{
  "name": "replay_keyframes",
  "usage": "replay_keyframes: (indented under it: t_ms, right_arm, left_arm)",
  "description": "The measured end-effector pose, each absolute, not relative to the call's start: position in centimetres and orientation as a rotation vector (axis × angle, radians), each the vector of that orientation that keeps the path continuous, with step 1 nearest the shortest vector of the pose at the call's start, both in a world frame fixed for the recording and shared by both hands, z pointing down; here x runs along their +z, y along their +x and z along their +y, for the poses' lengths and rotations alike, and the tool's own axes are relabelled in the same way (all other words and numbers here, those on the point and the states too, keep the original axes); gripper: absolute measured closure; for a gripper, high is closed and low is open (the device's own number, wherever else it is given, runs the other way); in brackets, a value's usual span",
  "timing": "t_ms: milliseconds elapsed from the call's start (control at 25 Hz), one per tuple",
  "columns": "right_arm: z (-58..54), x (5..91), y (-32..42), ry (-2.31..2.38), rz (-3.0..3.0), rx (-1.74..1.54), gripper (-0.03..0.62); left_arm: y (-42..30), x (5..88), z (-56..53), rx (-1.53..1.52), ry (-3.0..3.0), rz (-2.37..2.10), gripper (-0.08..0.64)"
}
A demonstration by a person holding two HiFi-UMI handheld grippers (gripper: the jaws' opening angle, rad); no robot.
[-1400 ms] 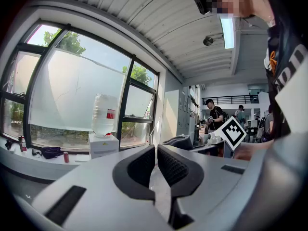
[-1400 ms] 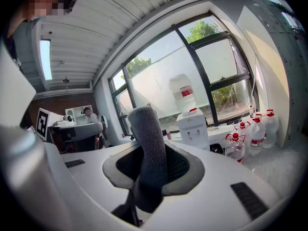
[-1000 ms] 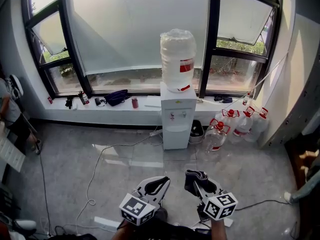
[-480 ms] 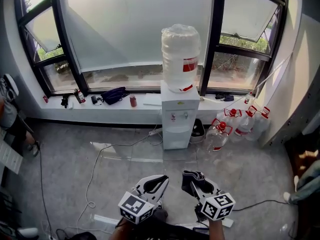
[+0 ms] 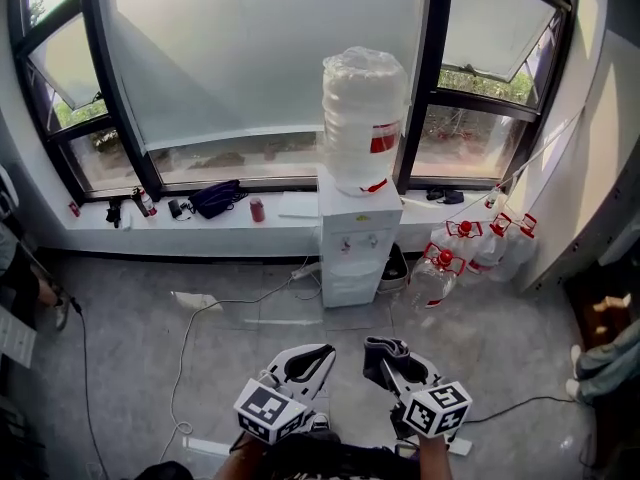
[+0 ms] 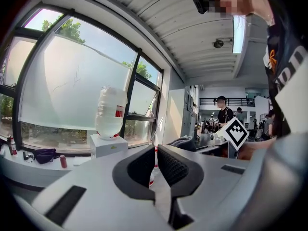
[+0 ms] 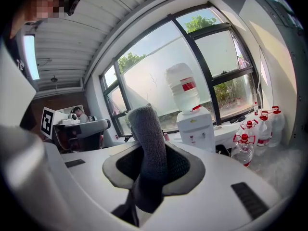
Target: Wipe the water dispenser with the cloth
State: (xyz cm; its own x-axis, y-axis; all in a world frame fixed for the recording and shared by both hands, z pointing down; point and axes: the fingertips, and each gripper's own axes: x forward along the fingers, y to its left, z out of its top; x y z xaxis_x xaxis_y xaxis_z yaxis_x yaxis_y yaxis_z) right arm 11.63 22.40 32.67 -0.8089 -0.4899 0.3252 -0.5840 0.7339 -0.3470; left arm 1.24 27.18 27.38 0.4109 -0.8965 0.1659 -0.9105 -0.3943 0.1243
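The white water dispenser (image 5: 354, 240) stands against the window sill with a large clear bottle (image 5: 363, 118) on top. It is well ahead of both grippers, across the grey floor. My right gripper (image 5: 392, 364) is shut on a dark grey cloth (image 5: 385, 351). In the right gripper view the cloth (image 7: 147, 138) stands up between the jaws of that gripper (image 7: 153, 160), with the dispenser (image 7: 196, 128) far beyond it. My left gripper (image 5: 303, 365) holds nothing. In the left gripper view its pads (image 6: 169, 162) are almost together, and the dispenser (image 6: 108, 146) lies ahead to the left.
Several spare water jugs with red caps (image 5: 470, 250) stand right of the dispenser. A white cable (image 5: 200, 323) trails over the floor at left. Small items and a dark bag (image 5: 215, 198) lie on the sill. A person (image 5: 12, 258) is at the left edge.
The dispenser shows slightly larger and nearer in the head view. Both grippers keep their places at the bottom, the right one still shut on the cloth.
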Motion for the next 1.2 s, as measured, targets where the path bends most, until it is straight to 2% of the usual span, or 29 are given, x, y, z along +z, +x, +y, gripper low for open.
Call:
replay_keyframes:
  t_ms: [680, 1200]
  right_arm:
    - [16.8, 34.3, 7.9, 0.928, -2.65, 0.686, 0.482]
    - [1.4, 35.4, 0.9, 0.779, -2.706, 0.654, 0.483]
  left_arm:
    - [-2.6, 29.8, 20.6, 0.103, 2.527, -1.502, 0.531]
    - [-7.3, 29.0, 8.9, 0.163, 2.443, -1.624, 0.531]
